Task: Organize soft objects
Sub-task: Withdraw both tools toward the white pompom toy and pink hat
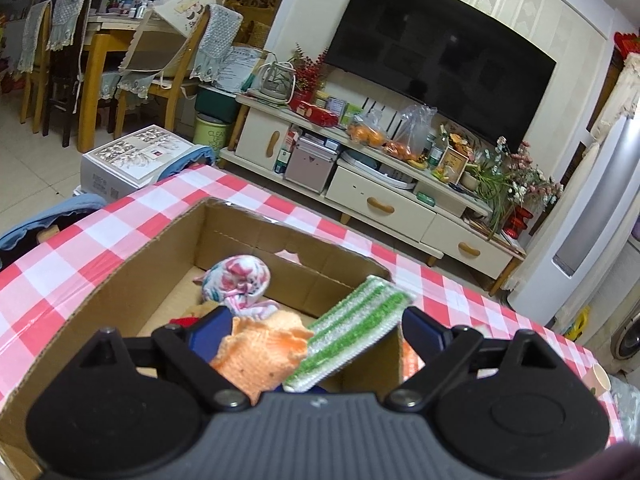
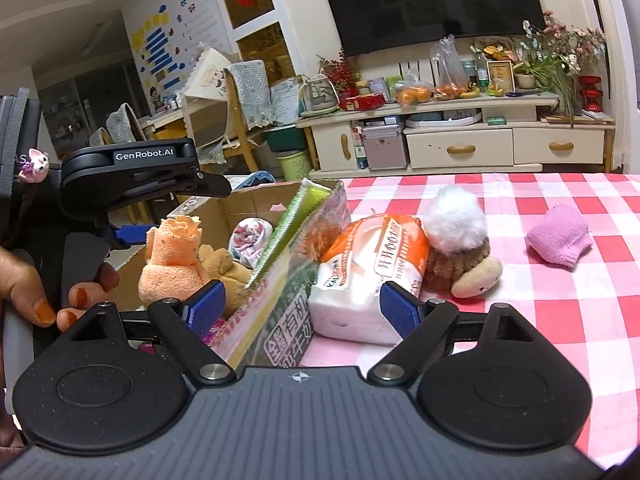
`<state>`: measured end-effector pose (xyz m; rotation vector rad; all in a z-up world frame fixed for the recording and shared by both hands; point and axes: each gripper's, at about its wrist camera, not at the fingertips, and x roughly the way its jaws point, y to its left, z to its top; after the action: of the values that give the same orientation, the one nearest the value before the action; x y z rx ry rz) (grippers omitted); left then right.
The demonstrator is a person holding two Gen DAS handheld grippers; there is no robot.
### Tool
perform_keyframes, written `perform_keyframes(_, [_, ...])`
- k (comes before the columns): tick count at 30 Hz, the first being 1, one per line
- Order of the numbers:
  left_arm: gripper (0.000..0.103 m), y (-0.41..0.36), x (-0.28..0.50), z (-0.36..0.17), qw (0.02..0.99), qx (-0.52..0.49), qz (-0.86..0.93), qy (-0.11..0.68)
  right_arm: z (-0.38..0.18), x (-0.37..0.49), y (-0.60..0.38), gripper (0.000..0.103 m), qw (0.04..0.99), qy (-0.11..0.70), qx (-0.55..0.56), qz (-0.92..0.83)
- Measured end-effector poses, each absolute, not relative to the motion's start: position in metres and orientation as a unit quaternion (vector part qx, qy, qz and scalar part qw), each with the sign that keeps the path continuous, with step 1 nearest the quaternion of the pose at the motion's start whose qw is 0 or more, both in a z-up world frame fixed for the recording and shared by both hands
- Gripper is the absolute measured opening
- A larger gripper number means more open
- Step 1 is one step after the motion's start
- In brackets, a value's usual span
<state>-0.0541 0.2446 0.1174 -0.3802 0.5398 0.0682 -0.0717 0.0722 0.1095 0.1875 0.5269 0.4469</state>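
Tablecloth (image 2: 520, 200) is red-and-white check, sponge cloth (image 1: 352, 332) green-and-white striped, towel (image 2: 172, 256) orange, sock (image 2: 560, 240) pink, rolled cloth (image 1: 236, 280) floral pink-white, box (image 1: 120, 292) plain brown.

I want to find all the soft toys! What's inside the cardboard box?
Inside the cardboard box are an orange cloth, a floral fabric bundle, a green striped pad and a brown plush. Anything underneath them is hidden.

I see even, fairly bright indoor light in both views, with soft shadows. The television (image 1: 436, 60) shows faint reflections. Fisheye bending curves the walls and cabinet (image 1: 384, 200) near the edges; the corners go dark. The closest gripper parts look slightly soft.
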Motion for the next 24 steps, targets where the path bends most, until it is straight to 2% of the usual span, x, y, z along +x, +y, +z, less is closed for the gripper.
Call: perform_keyframes(24, [0.093, 0.175, -0.049, 0.112, 0.951, -0.126, -0.013, 0.283, 0.107, -0.093, 0.026, 0.103, 0.949, 0.25, 0.114, 0.155])
